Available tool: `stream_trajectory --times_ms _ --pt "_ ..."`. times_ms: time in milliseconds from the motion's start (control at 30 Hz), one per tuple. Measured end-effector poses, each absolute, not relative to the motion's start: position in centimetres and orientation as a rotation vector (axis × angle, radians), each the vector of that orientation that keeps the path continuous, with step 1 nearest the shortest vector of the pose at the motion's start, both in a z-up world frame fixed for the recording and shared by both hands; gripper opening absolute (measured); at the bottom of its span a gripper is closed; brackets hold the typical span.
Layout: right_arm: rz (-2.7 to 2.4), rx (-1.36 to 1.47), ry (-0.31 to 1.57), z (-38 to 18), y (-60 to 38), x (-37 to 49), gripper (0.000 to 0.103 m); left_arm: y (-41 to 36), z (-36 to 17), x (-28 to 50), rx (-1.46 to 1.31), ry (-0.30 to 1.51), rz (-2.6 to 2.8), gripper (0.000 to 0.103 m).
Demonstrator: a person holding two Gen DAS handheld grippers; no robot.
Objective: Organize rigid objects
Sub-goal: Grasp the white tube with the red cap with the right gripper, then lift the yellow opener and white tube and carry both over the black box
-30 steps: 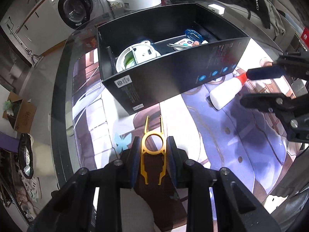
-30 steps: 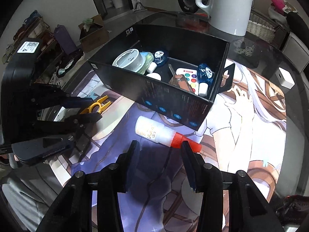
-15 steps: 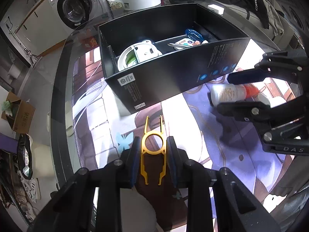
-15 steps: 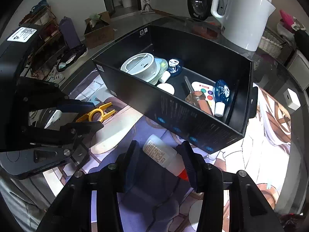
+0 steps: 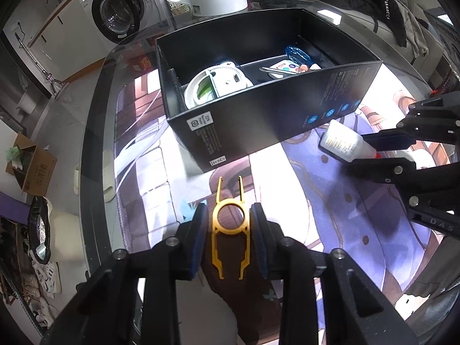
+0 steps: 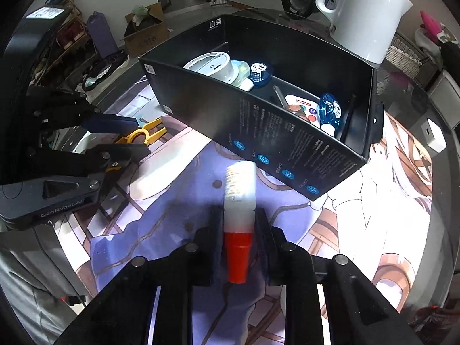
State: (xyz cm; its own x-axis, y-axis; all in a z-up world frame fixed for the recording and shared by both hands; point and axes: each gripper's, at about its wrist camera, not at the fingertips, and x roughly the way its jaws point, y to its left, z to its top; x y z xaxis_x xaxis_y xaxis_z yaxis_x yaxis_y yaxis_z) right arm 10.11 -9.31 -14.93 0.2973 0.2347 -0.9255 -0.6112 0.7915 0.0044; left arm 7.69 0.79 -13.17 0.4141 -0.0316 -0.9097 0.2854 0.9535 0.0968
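A black open box [image 5: 276, 120] stands on the printed mat and holds several small items; it also shows in the right wrist view [image 6: 258, 132]. A yellow plastic tool [image 5: 230, 230] lies flat on the mat between the pads of my left gripper [image 5: 229, 224], which stands open around it with small gaps. The tool shows in the right wrist view [image 6: 143, 135] too. My right gripper [image 6: 238, 215] is shut on a white bottle with a red cap [image 6: 240, 198], just in front of the box; the bottle shows in the left wrist view [image 5: 345, 143].
A white kettle [image 6: 368, 8] stands behind the box. A small white block [image 6: 435, 135] lies on the glass table at right. A washing machine [image 5: 120, 11] and a cardboard box [image 5: 31, 166] are on the floor beyond the table edge.
My right gripper moved in over the white bottle and closed on it. The bottle now points along the fingers. My left gripper stayed around the yellow tool.
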Motion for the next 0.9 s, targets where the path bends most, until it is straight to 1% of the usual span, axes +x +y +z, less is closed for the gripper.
stream_trajectory --times_ms 67,100,267,500,633,900 --pt "0.576 -0.375 1.141 -14.9 -9.6 10.1 0.021 0.9 -13.2 7.8 0.244 1.133 -0.202 0.032" --pt "0.574 -0.38 1.14 -15.0 -9.6 10.1 0.021 0.8 -13.1 7.8 0.24 1.137 -0.214 0.025" --pt "0.561 -0.38 1.13 -14.5 -10.4 9.8 0.021 -0.3 -13.2 7.4 0.324 1.11 -0.202 0.025" --pt "0.547 -0.344 1.068 -13.2 -11.1 9.5 0.02 -0.4 -12.0 6.7 0.305 1.058 -0.233 0.025" --pt "0.541 -0.301 1.017 -11.7 -11.7 8.9 0.02 0.0 -9.3 5.8 0.285 0.942 -0.238 0.025" --pt "0.525 -0.284 0.802 -7.3 -12.1 6.6 0.02 0.6 -3.7 3.5 0.219 0.661 -0.221 0.025"
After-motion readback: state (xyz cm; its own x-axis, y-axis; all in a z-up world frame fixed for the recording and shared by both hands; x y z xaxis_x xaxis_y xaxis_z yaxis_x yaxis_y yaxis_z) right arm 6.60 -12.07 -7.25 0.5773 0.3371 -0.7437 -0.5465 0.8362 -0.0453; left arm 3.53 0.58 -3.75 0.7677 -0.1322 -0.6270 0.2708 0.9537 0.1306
